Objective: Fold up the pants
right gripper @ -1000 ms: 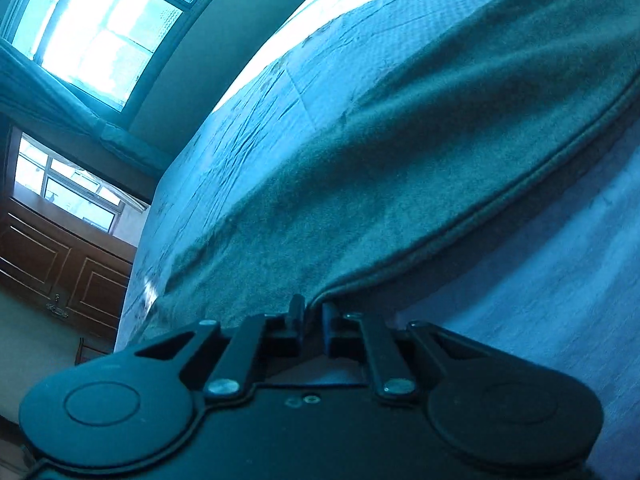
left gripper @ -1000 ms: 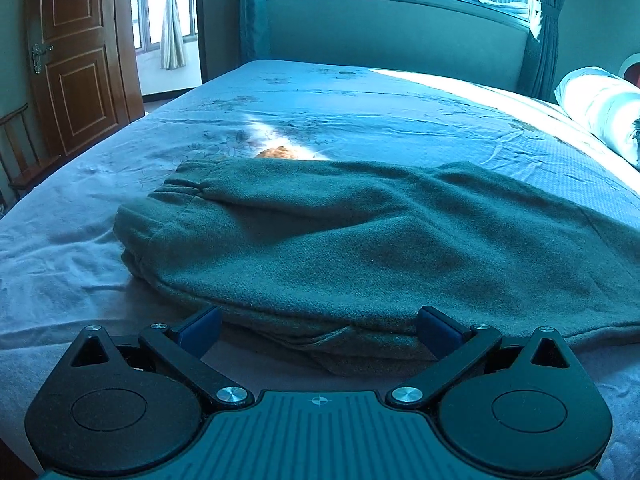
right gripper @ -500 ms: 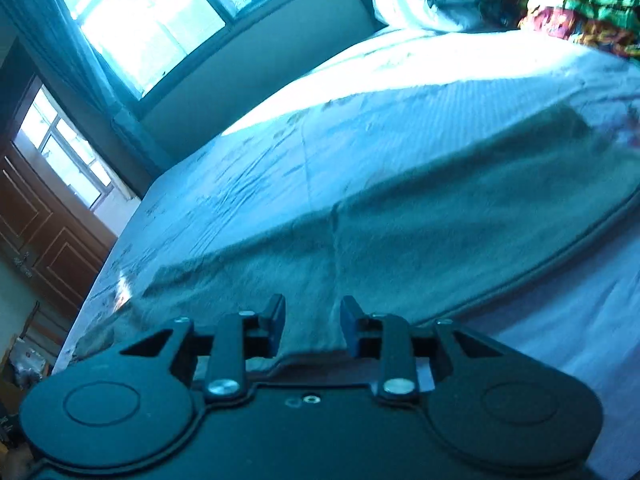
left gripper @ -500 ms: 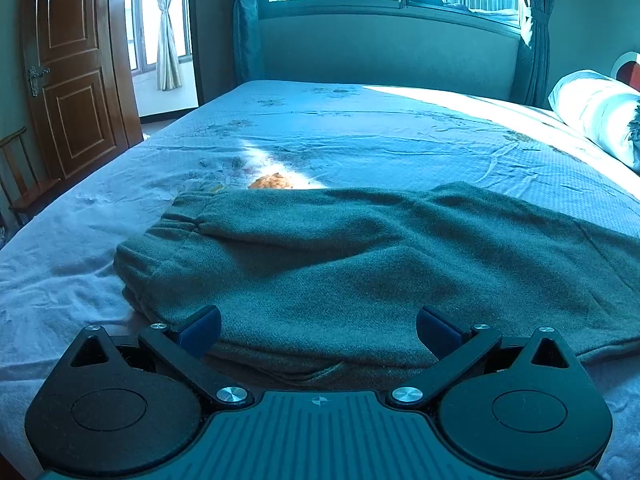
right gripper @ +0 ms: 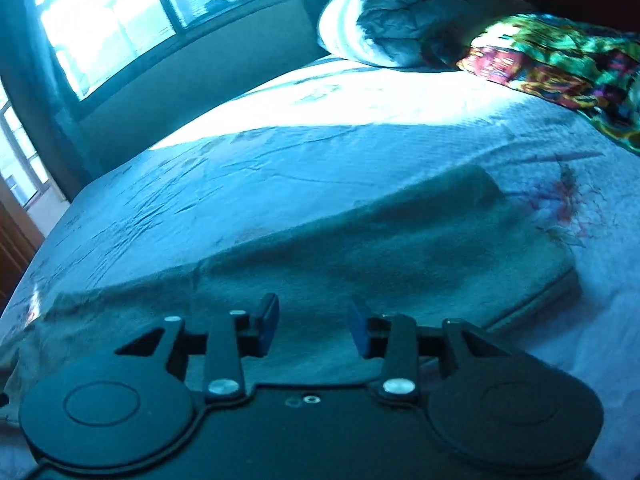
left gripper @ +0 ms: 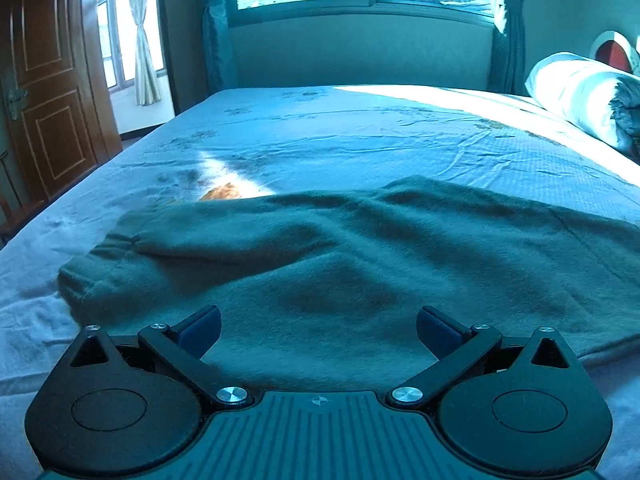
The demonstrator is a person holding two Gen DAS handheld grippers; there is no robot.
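Observation:
The dark green pants [left gripper: 340,264] lie flat across the bed, folded lengthwise, waistband end at the left and leg end at the right [right gripper: 400,248]. My left gripper [left gripper: 319,330] is wide open and empty, just above the near edge of the pants near the waist end. My right gripper [right gripper: 314,324] is open and empty, above the near edge of the pants toward the leg end. Neither holds any cloth.
The bed sheet [left gripper: 360,140] is light blue and wrinkled. A rolled duvet [right gripper: 400,16] and a colourful cloth [right gripper: 560,64] lie at the head of the bed. A small orange patch [left gripper: 224,192] shows behind the pants. A wooden door [left gripper: 44,80] stands at the left.
My right gripper opened and let go of the pants edge, then lifted and drew back. My left gripper stayed open and rose a little over the pants.

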